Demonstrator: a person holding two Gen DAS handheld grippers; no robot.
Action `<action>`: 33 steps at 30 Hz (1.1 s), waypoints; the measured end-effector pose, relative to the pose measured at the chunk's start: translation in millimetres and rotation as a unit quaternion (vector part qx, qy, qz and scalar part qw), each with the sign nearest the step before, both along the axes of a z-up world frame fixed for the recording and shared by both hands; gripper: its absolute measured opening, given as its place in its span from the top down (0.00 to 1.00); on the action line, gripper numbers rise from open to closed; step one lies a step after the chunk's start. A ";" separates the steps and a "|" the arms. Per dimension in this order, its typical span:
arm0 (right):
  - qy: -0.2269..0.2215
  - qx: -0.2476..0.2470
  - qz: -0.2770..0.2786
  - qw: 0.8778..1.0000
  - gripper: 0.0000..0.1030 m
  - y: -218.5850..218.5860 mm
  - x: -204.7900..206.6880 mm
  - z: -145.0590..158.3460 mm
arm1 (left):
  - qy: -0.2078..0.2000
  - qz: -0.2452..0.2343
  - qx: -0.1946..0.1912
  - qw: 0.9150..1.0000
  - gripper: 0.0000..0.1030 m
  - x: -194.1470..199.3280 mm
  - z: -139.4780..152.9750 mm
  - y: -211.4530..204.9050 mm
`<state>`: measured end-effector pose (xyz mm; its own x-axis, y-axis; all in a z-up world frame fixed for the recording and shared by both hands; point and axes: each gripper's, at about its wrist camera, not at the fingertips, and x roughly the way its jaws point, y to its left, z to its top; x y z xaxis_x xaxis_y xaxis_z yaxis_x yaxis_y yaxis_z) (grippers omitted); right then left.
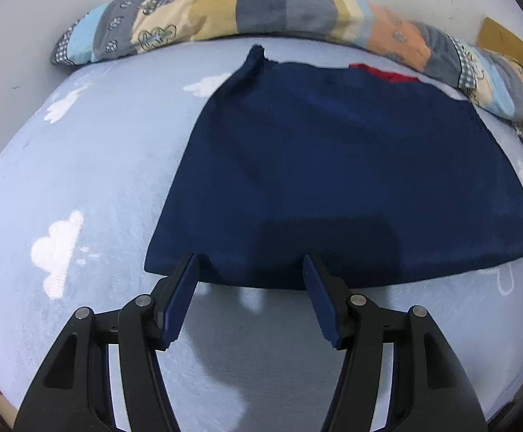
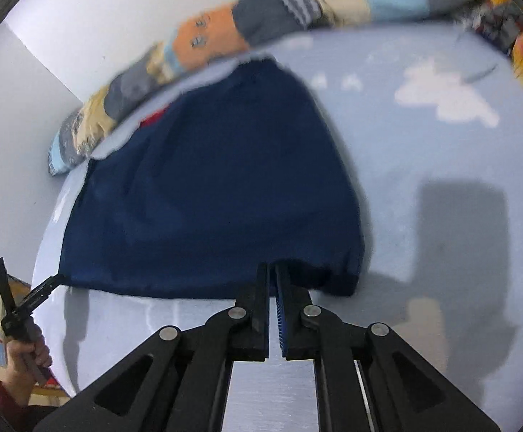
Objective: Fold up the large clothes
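The navy garment (image 1: pixel 340 169) lay flat on the pale blue cloud-print sheet (image 1: pixel 92 165), folded into a broad panel with a sliver of red (image 1: pixel 383 72) peeking out at its far edge. Its near hem ran straight across just ahead of the left gripper (image 1: pixel 250 270), whose jaws stood wide apart with both tips right at that hem and nothing between them. Open sheet spread away to the left of those jaws, plenty of room there; beyond the garment a patchwork quilt roll (image 1: pixel 261 10) hemmed in the far side against the white wall (image 1: pixel 38 10).

Over on the right wrist view, the right gripper (image 2: pixel 272 270) had its jaws pressed nearly together at the garment's (image 2: pixel 207 198) near hem, close to the corner, though whether cloth was actually pinched between them could not be told. Bare sheet (image 2: pixel 441 180) opened wide to the right of those jaws. Far off to their left, the left gripper (image 2: pixel 42 291) was angled in low at the opposite corner, gripped by the person's hand (image 2: pixel 27 356).
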<state>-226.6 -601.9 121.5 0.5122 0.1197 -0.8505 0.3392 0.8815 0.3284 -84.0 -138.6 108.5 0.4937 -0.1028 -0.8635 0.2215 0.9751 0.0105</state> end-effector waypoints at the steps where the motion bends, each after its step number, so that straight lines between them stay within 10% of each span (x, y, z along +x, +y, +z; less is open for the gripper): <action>1: 0.027 -0.016 -0.013 0.999 1.00 -5.3 -0.2 -6.8 | 0.007 0.002 0.002 1.000 0.36 1.6 -3.6 2.6; 4: 0.044 0.013 -0.046 0.998 1.00 -26.3 -0.2 -14.0 | 0.031 0.032 0.048 0.998 0.33 9.6 -17.3 13.3; 8: 0.072 -0.215 -0.064 0.972 0.92 5.2 5.7 15.0 | 0.019 0.079 0.049 0.995 0.35 11.9 -10.1 27.9; 11: -0.033 -0.110 -0.052 0.992 0.92 13.7 0.1 38.8 | -0.031 0.066 0.032 0.997 0.35 6.1 11.7 17.8; 16: -0.055 -0.014 -0.006 0.998 0.91 53.7 23.5 34.5 | -0.014 0.014 0.022 1.000 0.35 8.1 -2.8 -11.3; 22: 0.043 -0.043 -0.064 0.996 0.99 28.5 34.1 0.1 | -0.025 0.058 0.039 0.997 0.32 17.9 1.5 -4.3; 25: 0.028 -0.085 -0.090 0.992 0.90 20.7 29.5 15.4 | -0.058 0.062 -0.011 0.996 0.32 22.1 19.6 -16.8; 33: -0.045 -0.020 -0.014 0.999 0.90 75.5 52.3 34.0 | -0.064 -0.088 -0.045 0.993 0.32 10.6 15.9 -156.7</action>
